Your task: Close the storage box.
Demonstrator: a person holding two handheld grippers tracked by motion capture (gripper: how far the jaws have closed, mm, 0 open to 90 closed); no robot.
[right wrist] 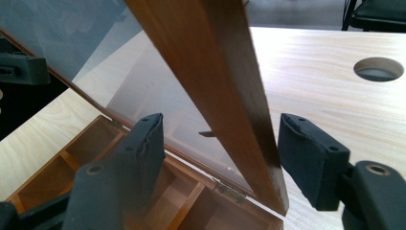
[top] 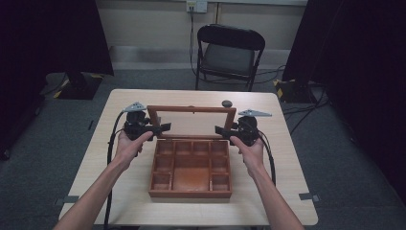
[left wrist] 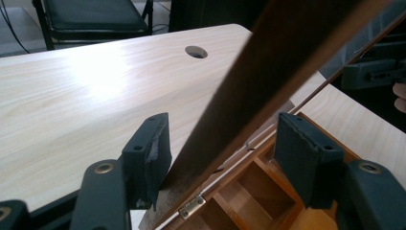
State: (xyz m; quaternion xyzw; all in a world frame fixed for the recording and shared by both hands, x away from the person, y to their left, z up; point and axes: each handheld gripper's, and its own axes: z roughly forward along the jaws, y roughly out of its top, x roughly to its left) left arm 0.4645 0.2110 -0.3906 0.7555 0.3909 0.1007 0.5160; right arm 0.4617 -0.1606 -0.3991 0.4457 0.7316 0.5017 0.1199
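Gaping wooden box, compartments bare

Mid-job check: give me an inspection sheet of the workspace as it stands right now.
Surface: light wood table, round hole near far edge.
Job's things: wooden box, compartments empty; glass-paned lid raised on hinges.
Clutter: nothing seen.
Grippers: left gripper and right gripper each straddle a side rail of the lid, jaws open; left jaw looks to touch the rail.
Cables: one trails from each gripper; more on floor.
Surroundings: folding chair, dark curtains, wall socket.
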